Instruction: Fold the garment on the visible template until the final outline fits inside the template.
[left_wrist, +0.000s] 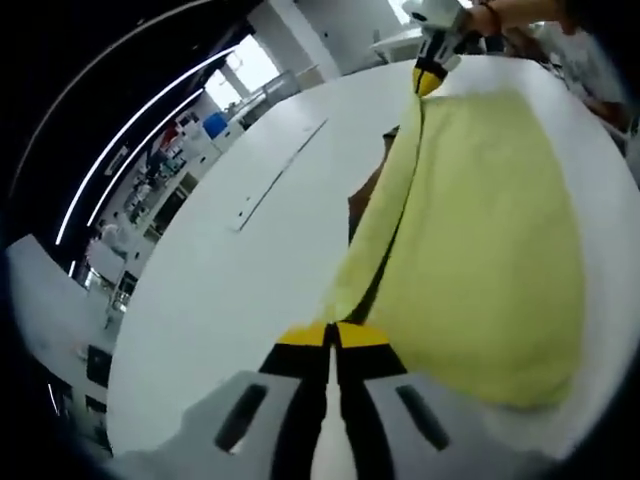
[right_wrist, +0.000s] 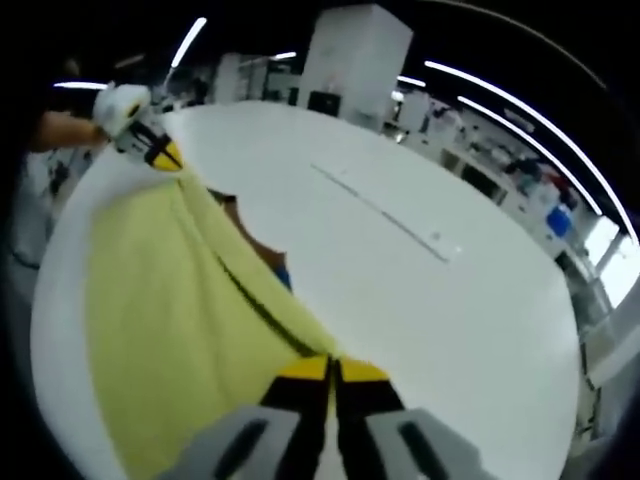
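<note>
A pale yellow garment (left_wrist: 480, 250) hangs stretched between my two grippers above a white table (left_wrist: 230, 290). My left gripper (left_wrist: 333, 335) is shut on one end of its upper edge, and the right gripper (left_wrist: 430, 78) pinches the other end at the top of the left gripper view. In the right gripper view my right gripper (right_wrist: 333, 368) is shut on the yellow garment (right_wrist: 170, 300), with the left gripper (right_wrist: 160, 152) at the far end. A brown and blue patch (right_wrist: 268, 262) under the cloth may be the template; it is mostly hidden.
A thin seam line (right_wrist: 385, 212) runs across the white table (right_wrist: 430, 320). Shelves and lab benches (left_wrist: 170, 160) stand beyond the table's edge. A person's hand (left_wrist: 510, 15) holds the right gripper.
</note>
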